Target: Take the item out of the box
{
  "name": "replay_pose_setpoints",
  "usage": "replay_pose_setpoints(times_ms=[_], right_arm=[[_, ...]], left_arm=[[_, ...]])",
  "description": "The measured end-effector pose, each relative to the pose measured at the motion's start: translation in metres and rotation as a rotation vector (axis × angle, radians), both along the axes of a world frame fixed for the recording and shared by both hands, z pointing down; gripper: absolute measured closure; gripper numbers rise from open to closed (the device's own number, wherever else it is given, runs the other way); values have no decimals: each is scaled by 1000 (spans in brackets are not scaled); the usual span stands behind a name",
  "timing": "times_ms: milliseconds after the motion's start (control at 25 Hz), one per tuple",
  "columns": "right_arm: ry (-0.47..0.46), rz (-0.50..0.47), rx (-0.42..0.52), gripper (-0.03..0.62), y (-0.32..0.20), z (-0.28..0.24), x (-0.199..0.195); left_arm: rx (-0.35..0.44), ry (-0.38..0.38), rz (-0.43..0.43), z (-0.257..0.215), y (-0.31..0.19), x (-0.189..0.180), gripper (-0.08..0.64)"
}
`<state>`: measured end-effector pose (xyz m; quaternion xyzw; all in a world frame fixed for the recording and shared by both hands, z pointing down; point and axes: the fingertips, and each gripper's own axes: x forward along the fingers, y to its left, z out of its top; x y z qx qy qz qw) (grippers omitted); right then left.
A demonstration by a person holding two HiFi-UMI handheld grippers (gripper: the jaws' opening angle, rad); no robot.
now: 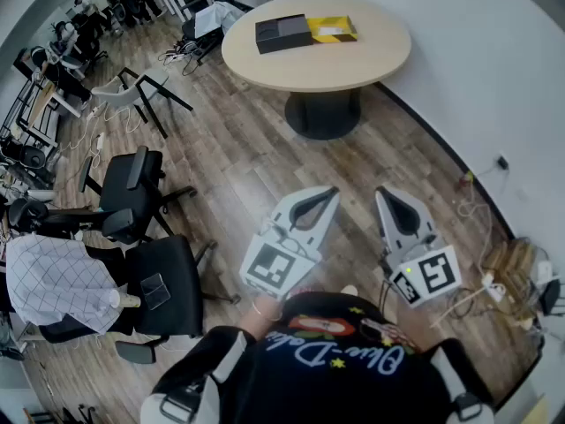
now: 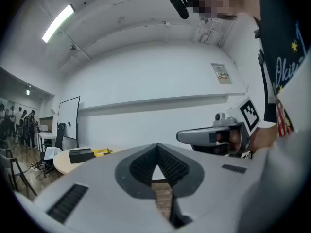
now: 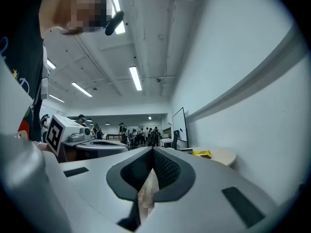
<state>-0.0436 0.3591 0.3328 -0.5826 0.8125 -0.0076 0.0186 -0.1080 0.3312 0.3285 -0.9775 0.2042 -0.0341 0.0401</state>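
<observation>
A black box (image 1: 282, 34) and a yellow item (image 1: 332, 29) lie side by side on a round beige table (image 1: 371, 56), far ahead of me across the wooden floor. Both grippers hang in the air close to my chest, well short of the table. My left gripper (image 1: 333, 191) is shut with nothing in it, and so is my right gripper (image 1: 381, 192). The left gripper view shows its joined jaw tips (image 2: 156, 147), with the black box (image 2: 80, 154) and yellow item (image 2: 102, 152) small at the left. In the right gripper view the yellow item (image 3: 202, 153) lies beyond the closed tips (image 3: 153, 152).
Black office chairs (image 1: 132, 193) stand on the floor to my left, one with a checked garment (image 1: 53, 281) over it. A white wall runs along the right, with cables (image 1: 494, 272) at its foot. Desks and several people fill the far end of the room.
</observation>
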Motion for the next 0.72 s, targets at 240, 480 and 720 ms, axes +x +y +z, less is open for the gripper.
replay_pose_setpoints(times_ms=[240,480,720], right_arm=[[-11,-16,1,595,4,1,6],[-18,-27,-1,595,3,5,18],[-18,-46,8,595,9,5,25]], left_arm=[[-5,-1,-9,3,6,6,566],[-14,-3,-25,4,7,18,566],[-4,-19,-33,6,15,25,566]])
